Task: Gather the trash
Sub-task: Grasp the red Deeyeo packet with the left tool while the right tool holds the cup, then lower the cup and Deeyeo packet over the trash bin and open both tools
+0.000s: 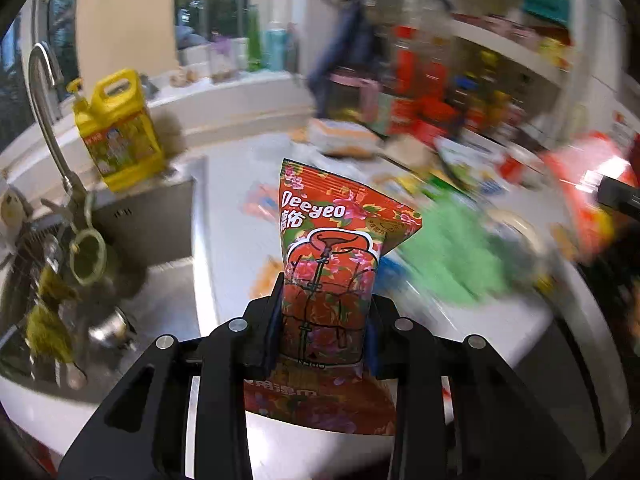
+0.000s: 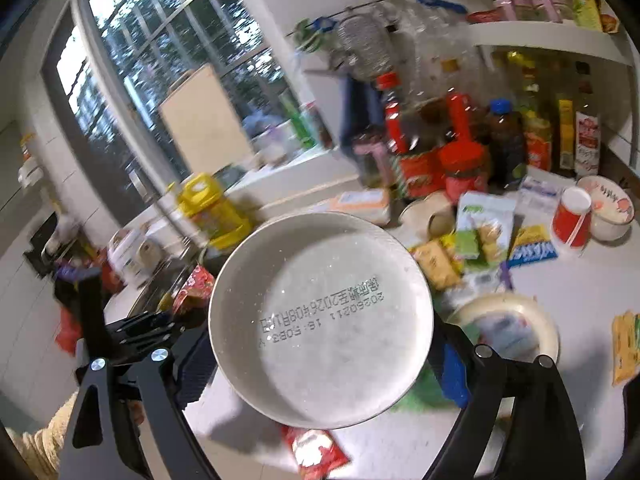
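My left gripper [image 1: 326,292] is shut on a red floral "Deeyeo" wipes packet [image 1: 340,216]. The packet stands upright between the fingers, lifted above the white counter [image 1: 240,216]. In the right wrist view the same packet [image 2: 196,288] shows at the left, beside the sink. My right gripper [image 2: 320,360] holds a white round tub [image 2: 320,320] between wide-spread jaws. The tub's base, printed with a date code, faces the camera and hides most of the fingers. Loose wrappers [image 2: 480,240] litter the counter behind it.
A yellow detergent jug [image 1: 120,128] and a curved faucet [image 1: 44,92] stand by the steel sink [image 1: 152,300]. Sauce bottles [image 2: 460,148] line the back wall under a shelf. A red paper cup [image 2: 570,218], a white ring [image 2: 508,328] and a red snack bag [image 2: 316,452] lie on the counter.
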